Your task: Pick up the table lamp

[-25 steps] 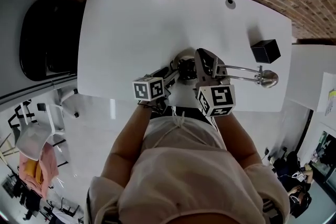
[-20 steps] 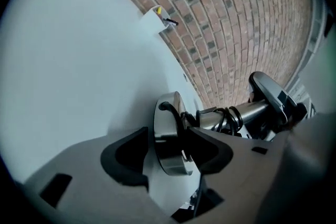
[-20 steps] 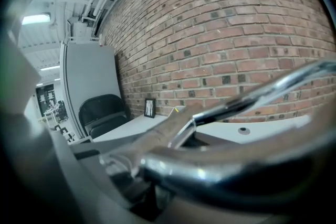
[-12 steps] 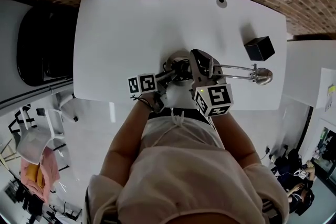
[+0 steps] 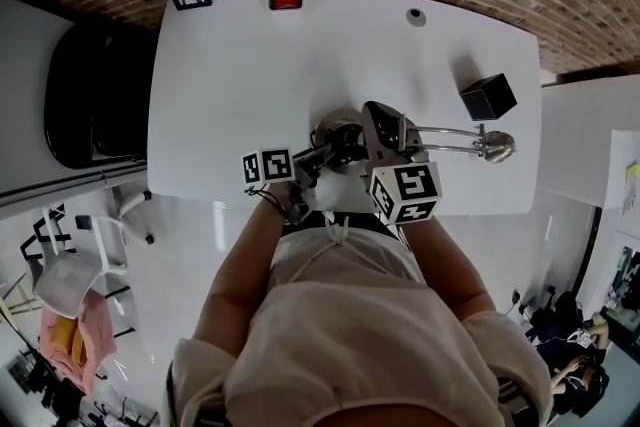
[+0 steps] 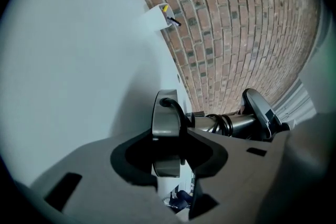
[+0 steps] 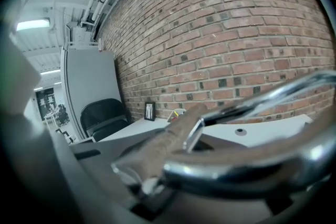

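The right claw (image 5: pixel 386 118) was pinched tight on the arm of the lamp (image 5: pixel 497 147) at the table (image 5: pixel 250 65) edge. The left claw (image 5: pixel 322 151) was closing around the lamp's base.

Left gripper (image 5: pixel 330 147) closing round lamp (image 6: pixel 167 113); right gripper (image 5: pixel 388 127) clamped.

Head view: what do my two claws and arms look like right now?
The left claw and right claw are grey two-fingered tools, each carrying a white cube with black square markers. The left's jaws are closing, the table lamp base between them. The person wears a pale short-sleeved top and a dark left wristband.
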A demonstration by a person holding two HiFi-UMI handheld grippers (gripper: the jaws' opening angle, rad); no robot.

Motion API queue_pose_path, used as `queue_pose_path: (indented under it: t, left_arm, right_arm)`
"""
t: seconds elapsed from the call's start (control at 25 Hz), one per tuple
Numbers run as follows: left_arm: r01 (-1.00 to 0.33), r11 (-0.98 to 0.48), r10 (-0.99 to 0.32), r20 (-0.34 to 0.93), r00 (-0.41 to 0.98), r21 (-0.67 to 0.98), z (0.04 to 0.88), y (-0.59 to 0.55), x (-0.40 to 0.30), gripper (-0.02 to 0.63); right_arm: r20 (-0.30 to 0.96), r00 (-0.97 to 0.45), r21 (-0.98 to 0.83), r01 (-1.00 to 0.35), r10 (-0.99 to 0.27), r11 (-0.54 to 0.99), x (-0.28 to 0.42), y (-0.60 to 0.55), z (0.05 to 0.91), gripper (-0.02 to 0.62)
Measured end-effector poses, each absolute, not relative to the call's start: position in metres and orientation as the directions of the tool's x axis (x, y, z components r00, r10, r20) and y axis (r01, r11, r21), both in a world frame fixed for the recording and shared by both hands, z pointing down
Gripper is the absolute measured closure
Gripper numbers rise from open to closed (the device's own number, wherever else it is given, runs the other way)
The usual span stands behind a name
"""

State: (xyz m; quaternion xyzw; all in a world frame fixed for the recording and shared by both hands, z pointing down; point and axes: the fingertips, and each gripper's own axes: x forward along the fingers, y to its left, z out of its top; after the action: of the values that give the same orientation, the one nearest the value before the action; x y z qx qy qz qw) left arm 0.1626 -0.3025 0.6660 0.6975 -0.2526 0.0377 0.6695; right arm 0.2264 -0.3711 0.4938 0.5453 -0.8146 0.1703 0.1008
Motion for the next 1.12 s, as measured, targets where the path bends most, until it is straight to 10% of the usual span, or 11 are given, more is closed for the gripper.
queue_pose_path:
  t: [1.12]
  left_arm:
    - [-0.251, -0.276, -0.447, 0.107, 0.888, 0.928, 0.442, -0.4, 0.179, 0.456]
  right_arm:
    - [0.178, -0.437, 0.076, -0.887, -0.882, 0.455, 0.212, -0.422, 0.252, 0.565]
